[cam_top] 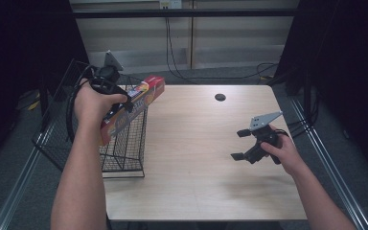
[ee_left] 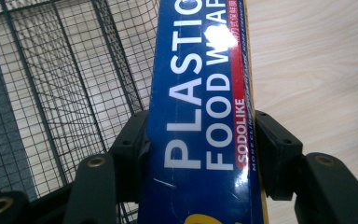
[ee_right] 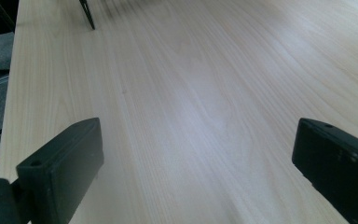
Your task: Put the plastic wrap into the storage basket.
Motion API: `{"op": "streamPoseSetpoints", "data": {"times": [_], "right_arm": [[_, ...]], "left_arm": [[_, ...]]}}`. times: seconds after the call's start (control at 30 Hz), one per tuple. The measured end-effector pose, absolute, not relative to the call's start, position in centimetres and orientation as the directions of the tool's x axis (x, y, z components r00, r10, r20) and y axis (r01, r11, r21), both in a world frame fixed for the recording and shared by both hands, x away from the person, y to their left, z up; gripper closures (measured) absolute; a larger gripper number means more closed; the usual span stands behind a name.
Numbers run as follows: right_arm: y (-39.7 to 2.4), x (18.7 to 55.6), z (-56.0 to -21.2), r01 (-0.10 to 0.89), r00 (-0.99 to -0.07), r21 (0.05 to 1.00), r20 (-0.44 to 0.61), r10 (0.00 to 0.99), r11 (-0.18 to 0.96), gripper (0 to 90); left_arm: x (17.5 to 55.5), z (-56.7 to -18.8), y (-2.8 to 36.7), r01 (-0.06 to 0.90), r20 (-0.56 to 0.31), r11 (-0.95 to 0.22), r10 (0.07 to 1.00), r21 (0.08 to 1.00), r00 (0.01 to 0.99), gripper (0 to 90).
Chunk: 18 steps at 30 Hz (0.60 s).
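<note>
Plastic food wrap box gripped over wire basket

Plastic food wrap box (cam_top: pixel 133 101) is clamped across its width by left gripper (ee_left: pixel 200 149), both pads pressed on its long sides. Box is tilted, raised above the black wire basket (cam_top: pixel 124 143) at table's left edge, far end out over the wooden table (cam_top: pixel 196 158). Right gripper (cam_top: pixel 242 143) hangs low over bare tabletop well to the right, jaws wide apart, nothing between them.

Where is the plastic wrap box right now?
High view, left side: the wrap box is clamped in the left gripper, held tilted above the wire basket at the table's left edge.
</note>
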State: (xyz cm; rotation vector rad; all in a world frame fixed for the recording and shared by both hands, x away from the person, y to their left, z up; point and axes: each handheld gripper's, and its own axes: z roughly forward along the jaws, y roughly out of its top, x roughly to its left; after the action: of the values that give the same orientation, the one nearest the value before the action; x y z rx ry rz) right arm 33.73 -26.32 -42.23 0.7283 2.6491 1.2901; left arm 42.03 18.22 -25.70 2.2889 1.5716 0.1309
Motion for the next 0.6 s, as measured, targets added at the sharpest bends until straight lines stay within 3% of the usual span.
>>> {"op": "streamPoseSetpoints", "data": {"times": [0.6], "right_arm": [[-26.3, 33.7, -42.3, 0.371, -0.880, 0.764, 0.107, 0.463, 0.528, 1.9]], "left_arm": [[41.8, -24.7, 20.8, 0.904, -0.126, -0.238, 0.946, 0.355, 0.298, 44.8]]}}
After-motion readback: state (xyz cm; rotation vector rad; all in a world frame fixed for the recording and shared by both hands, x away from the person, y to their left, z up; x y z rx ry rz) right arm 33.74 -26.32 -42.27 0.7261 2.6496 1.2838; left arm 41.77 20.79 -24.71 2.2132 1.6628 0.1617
